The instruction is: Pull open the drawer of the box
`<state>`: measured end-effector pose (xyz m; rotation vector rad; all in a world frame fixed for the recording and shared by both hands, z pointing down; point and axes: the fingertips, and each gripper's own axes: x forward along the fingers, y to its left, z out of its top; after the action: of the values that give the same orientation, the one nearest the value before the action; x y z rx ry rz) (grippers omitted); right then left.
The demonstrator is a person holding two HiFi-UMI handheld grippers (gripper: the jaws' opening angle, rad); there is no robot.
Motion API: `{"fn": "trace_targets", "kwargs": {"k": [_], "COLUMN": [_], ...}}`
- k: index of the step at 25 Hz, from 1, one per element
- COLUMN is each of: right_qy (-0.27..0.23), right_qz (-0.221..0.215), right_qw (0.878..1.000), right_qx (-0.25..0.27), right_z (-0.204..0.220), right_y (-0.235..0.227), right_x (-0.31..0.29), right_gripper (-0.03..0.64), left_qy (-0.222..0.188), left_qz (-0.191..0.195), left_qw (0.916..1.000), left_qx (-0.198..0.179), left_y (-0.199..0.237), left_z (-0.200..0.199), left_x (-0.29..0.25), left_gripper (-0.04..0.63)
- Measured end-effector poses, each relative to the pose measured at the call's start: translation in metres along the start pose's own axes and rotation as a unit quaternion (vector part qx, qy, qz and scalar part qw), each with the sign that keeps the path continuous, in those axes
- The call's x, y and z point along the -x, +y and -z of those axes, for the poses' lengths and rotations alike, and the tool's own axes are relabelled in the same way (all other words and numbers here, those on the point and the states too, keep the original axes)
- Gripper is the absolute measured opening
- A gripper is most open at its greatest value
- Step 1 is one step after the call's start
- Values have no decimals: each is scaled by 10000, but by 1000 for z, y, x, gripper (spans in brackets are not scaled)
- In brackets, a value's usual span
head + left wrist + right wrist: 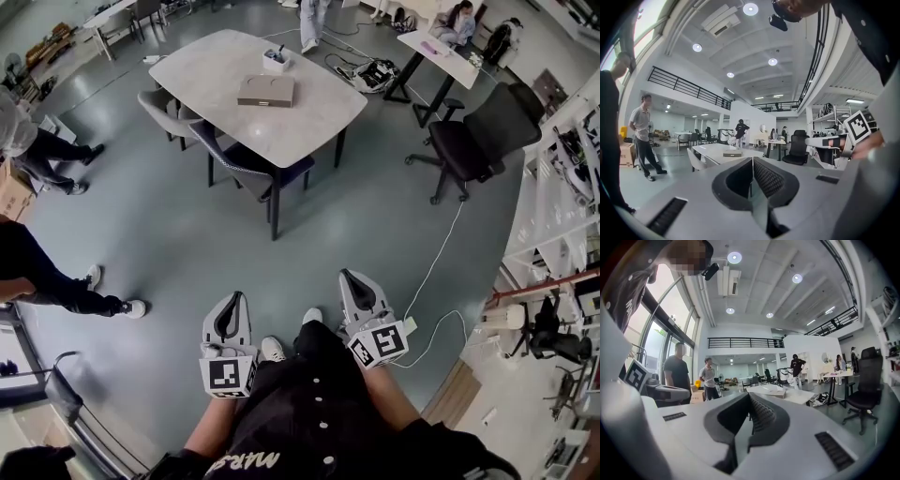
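Observation:
The flat tan box lies on the pale table far ahead of me, across bare floor; it shows small in the left gripper view and the right gripper view. My left gripper and right gripper are held close to my body, well short of the table. Both have their jaws pressed together with nothing between them. The box's drawer front cannot be made out at this distance.
A small white holder stands on the table behind the box. Chairs are tucked under the table's near side. A black office chair stands at the right, with a white cable on the floor. People stand at the left.

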<state>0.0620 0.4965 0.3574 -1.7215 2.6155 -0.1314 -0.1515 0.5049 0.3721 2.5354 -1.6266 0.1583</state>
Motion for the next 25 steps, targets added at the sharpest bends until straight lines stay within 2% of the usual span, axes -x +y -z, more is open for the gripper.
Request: {"fn": "trace_targets", "kwargs": {"k": [10, 16, 25], "right_qy": [-27, -78, -227], "right_qz": [-17, -4, -240], "right_qw": [9997, 9998, 9991], "right_qx": [-224, -206, -268], "right_z": [15, 9, -23], "right_y": [-32, -78, -150], "right_x": [-59, -126, -219], "right_gripper": [-3, -3, -3], "left_qy": [118, 167, 29], "left_qz": [-22, -258, -481], "left_qw": [9999, 9995, 9988], "left_qx": [-24, 28, -39], "left_y": [22, 44, 60], "left_z": [4, -6, -43], "left_x": [-57, -124, -230], "left_gripper": [17, 18, 17]}}
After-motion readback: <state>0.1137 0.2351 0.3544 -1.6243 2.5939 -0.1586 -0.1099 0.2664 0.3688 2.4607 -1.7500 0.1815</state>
